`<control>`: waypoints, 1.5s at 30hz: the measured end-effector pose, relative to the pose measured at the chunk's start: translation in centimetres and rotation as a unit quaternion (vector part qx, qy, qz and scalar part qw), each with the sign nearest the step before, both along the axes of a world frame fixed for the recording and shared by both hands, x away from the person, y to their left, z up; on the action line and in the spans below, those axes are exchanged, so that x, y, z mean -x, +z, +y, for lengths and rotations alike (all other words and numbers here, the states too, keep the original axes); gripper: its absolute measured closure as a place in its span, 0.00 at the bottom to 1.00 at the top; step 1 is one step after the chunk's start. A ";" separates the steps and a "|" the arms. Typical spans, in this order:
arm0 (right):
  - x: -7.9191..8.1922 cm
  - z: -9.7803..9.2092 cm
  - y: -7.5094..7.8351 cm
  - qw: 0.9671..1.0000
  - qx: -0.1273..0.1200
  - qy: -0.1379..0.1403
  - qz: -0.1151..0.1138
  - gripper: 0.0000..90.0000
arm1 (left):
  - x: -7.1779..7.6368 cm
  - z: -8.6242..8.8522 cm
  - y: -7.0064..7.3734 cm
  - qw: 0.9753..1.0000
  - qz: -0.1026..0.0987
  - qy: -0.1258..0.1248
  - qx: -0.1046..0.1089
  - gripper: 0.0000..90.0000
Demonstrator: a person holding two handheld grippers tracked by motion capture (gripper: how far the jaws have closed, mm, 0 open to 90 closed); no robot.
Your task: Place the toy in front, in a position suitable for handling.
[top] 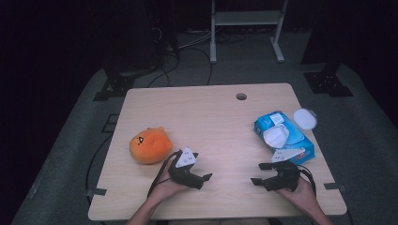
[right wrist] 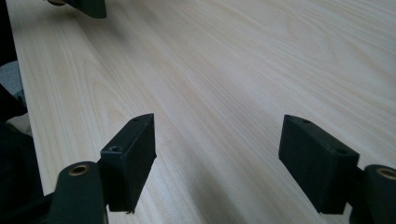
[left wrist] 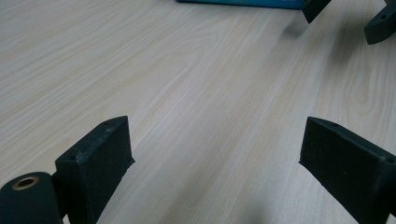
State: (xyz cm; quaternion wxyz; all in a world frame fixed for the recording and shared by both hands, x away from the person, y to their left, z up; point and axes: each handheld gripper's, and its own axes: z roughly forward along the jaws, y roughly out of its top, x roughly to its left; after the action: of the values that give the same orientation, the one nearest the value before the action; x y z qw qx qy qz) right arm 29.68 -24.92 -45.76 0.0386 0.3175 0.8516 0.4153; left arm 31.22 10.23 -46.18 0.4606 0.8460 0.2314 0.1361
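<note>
I see both sets of jaws spread wide, holding nothing — left gripper just beside the orange plush toy, right gripper near the blue wet-wipes pack.

Dim, dark surroundings; the table is softly lit, slightly blurred.

Probably a lab: black equipment stands and trailing floor cables are surrounding a lone wooden tabletop on grey carpet.
</note>
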 end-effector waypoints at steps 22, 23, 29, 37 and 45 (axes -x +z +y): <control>0.0 0.8 0.1 1.000 0.002 0.007 0.000 0.29 | -0.3 2.0 5.2 0.998 -0.060 0.019 0.012 0.10; 0.1 0.8 0.1 1.000 0.003 0.008 0.000 0.29 | -0.4 2.3 5.5 0.998 -0.061 0.022 0.017 0.10; 0.0 0.8 0.1 1.000 0.005 0.006 -0.001 0.29 | -0.9 4.8 7.0 0.995 -0.075 0.057 0.031 0.10; 0.1 0.9 0.1 1.000 0.010 0.009 -0.001 0.29 | -1.5 7.9 8.2 0.991 -0.079 0.094 0.049 0.10; 0.2 0.9 0.2 1.000 0.010 0.009 -0.001 0.29 | -2.3 11.6 8.3 0.984 -0.084 0.147 0.049 0.10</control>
State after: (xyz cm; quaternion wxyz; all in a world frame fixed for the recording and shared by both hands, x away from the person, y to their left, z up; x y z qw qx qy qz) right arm 29.45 -23.99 -45.61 0.0390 0.3094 0.8585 0.4071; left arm 33.51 21.81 -37.86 0.4941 0.7646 0.3204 0.2618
